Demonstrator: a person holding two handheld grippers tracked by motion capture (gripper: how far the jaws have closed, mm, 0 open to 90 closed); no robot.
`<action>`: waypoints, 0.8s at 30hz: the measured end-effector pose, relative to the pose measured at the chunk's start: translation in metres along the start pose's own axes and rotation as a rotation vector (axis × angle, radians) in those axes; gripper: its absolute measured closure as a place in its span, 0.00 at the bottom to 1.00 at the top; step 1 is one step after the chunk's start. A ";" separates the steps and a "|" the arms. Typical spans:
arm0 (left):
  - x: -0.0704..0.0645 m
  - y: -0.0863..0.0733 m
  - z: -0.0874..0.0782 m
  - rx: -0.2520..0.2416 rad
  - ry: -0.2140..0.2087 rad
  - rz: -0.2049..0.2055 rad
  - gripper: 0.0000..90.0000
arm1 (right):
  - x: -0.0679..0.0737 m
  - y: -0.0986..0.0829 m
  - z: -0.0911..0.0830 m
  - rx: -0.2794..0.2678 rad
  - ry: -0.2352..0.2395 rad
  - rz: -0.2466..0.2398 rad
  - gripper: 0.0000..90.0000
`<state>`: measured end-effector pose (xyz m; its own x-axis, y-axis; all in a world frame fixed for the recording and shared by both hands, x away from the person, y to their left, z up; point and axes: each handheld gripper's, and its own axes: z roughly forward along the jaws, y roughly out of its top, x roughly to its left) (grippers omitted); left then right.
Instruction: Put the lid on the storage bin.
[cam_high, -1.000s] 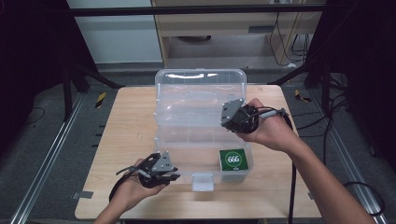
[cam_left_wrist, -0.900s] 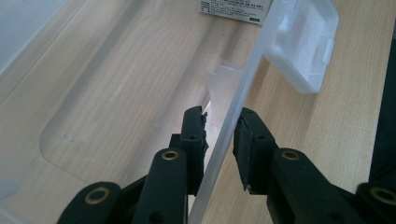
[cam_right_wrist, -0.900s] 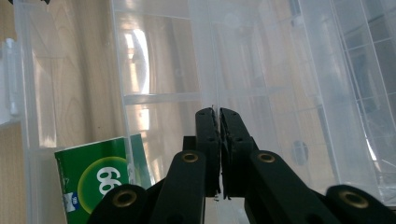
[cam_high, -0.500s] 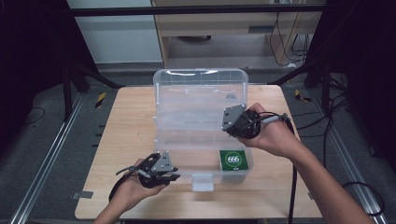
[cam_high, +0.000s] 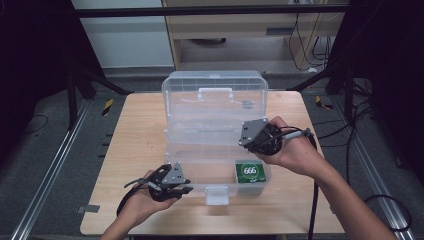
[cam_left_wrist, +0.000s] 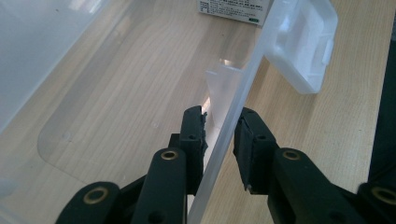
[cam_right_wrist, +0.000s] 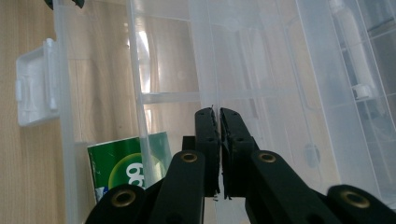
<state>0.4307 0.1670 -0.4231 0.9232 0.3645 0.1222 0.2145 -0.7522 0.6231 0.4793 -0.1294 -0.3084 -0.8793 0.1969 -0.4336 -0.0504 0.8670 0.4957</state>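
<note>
A clear plastic storage box (cam_high: 215, 82) stands open on the wooden table (cam_high: 135, 140), its lid tilted back. A green carton marked 666 (cam_high: 251, 171) lies in the box's front right corner and is also in the right gripper view (cam_right_wrist: 121, 168). My left gripper (cam_high: 186, 186) is at the box's front left, its jaws closed on either side of the front wall (cam_left_wrist: 224, 126). My right gripper (cam_high: 250, 142) hovers over the box's right side, shut on a thin edge of a clear inner tray (cam_right_wrist: 215, 100).
The box's latch flap (cam_high: 216, 194) hangs out over the table at the front middle. Bare table lies left and right of the box. Dark stands and cables surround the table.
My right gripper has come down and slightly toward the front of the box, still pinching the tray's edge. The left gripper has stayed put.
</note>
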 end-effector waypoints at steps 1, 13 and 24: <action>0.000 0.000 0.000 0.000 0.000 -0.001 0.81 | 0.001 0.000 0.000 -0.002 0.002 0.004 0.97; 0.000 -0.001 0.002 0.001 -0.005 0.002 0.81 | 0.008 -0.003 -0.002 -0.013 0.012 0.012 0.97; -0.002 -0.001 0.003 0.006 0.000 -0.008 0.80 | 0.016 -0.006 -0.002 -0.018 0.020 0.009 0.96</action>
<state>0.4299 0.1653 -0.4264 0.9214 0.3704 0.1178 0.2233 -0.7525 0.6195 0.4641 -0.1327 -0.3169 -0.8892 0.1950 -0.4138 -0.0510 0.8567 0.5133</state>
